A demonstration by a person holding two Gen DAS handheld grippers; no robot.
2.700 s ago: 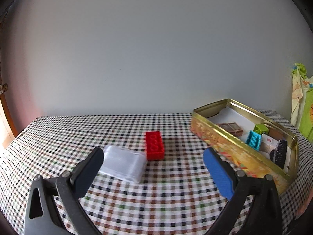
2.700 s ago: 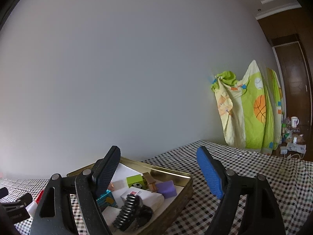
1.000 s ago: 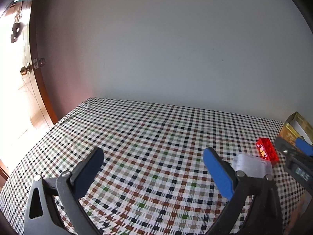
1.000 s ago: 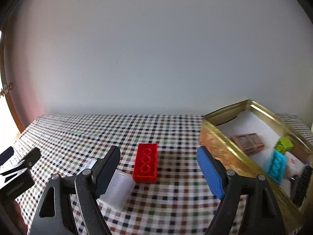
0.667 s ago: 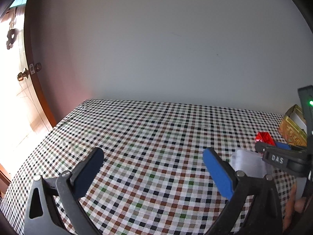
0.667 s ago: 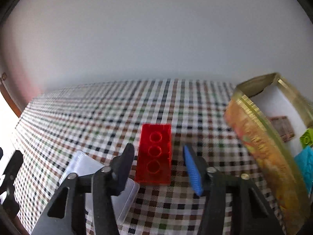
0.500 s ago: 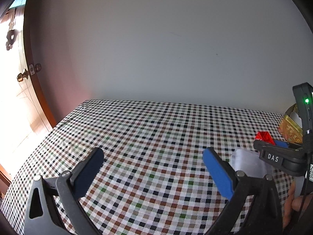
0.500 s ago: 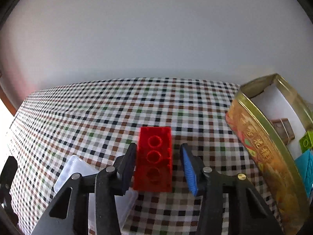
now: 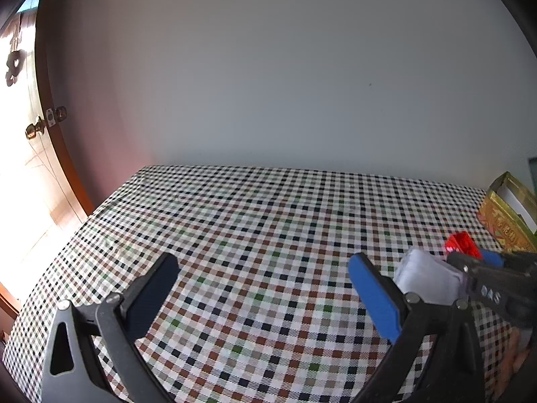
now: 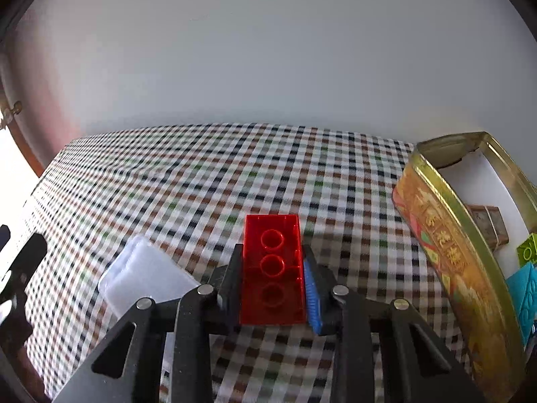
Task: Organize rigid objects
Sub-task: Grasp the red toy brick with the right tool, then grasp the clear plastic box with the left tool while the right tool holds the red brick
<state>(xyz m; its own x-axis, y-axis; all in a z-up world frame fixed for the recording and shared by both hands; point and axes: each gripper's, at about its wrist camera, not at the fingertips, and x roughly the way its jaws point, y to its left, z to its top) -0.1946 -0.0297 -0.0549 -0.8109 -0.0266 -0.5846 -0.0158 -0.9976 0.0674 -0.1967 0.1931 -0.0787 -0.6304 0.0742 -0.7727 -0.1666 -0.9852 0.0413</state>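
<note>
The right tongs (image 10: pixel 273 288) have just been closing and now clamp the translucent red plastic building brick (image 10: pixel 272 268) by its two long sides, black pad on its left and blue pad on its right; the brick lies flat, studs up, on the table (image 10: pixel 201 184) covered in a brown, black and green checked cloth; just left of it, partly behind the black finger, lies a clear rectangular plastic box (image 10: pixel 144 282); to the right stands an open gold-coloured metal tin (image 10: pixel 446 245) with a printed side wall, and inside it a brown block (image 10: pixel 486 225), a lime-green brick (image 10: pixel 528 252) and a turquoise brick (image 10: pixel 523 288) show; the left tongs (image 9: pixel 261 288) stand wide open above bare cloth with nothing between them, well left of the brick; in the left wrist view the red brick peeks out beyond the clear box at the right edge, near the tin's corner; a wooden door with a brass knob (image 9: pixel 33 131) stands at far left.
</note>
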